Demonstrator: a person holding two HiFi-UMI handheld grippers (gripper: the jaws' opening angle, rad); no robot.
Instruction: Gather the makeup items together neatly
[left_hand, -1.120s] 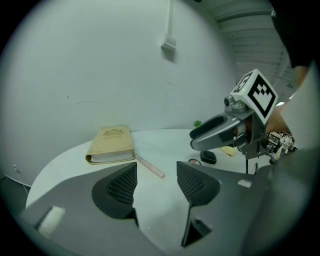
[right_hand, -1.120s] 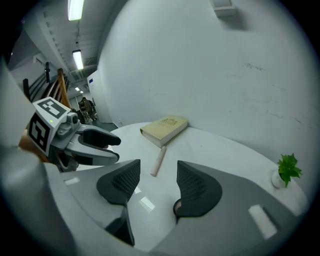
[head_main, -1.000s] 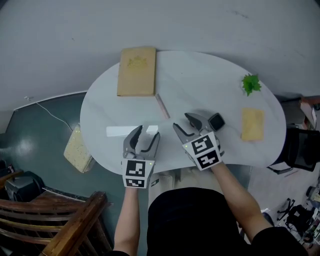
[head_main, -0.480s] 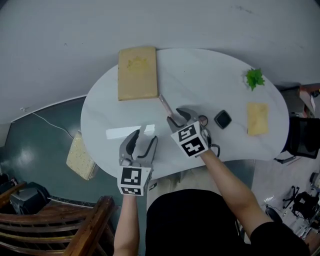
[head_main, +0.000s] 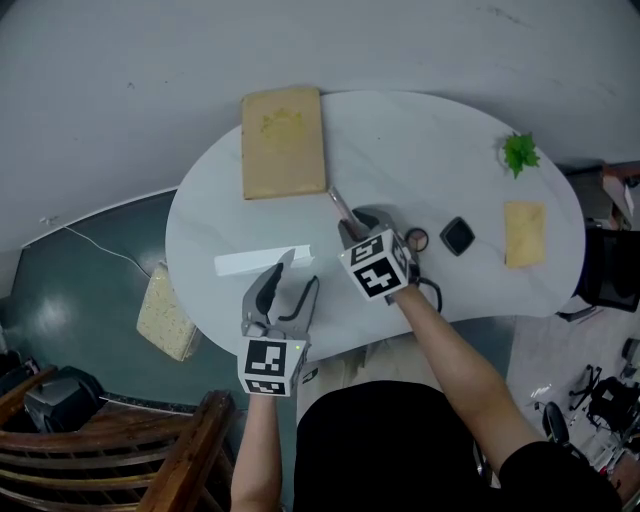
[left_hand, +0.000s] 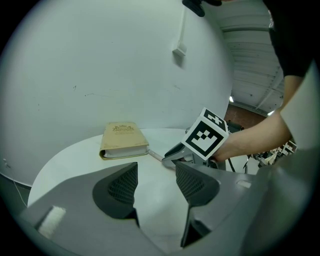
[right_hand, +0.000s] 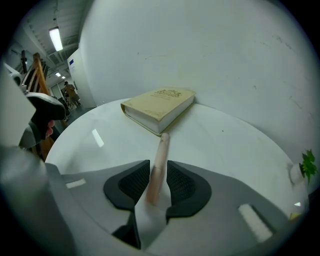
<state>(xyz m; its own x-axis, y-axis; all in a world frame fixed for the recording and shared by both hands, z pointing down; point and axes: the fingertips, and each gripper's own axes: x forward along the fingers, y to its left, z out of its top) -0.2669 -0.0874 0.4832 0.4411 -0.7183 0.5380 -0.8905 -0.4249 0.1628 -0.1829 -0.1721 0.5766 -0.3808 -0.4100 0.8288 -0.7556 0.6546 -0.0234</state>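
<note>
A thin pink makeup stick (right_hand: 159, 165) lies on the white table (head_main: 400, 150), pointing toward a tan book (head_main: 283, 142). My right gripper (head_main: 352, 228) is lowered over its near end; its jaws have just been closing, and the stick (head_main: 338, 203) sits between the pads with slim gaps on both sides, so the right gripper (right_hand: 155, 187) is open. A black compact (head_main: 457, 236) and a small round item (head_main: 416, 240) lie just right of that hand. My left gripper (head_main: 297, 275) hovers open and empty near the front edge, seen also as the left gripper (left_hand: 156, 182).
A yellow pad (head_main: 527, 232) and a green sprig (head_main: 520, 153) sit at the table's right end. The book (left_hand: 122, 140) lies at the far left. A wooden chair (head_main: 130, 450) and a cushion (head_main: 165, 318) are on the floor to the left.
My right gripper has moved left from beside the black compact, sunk over the pink stick, and narrowed its jaws around it. The left gripper has shifted slightly.
</note>
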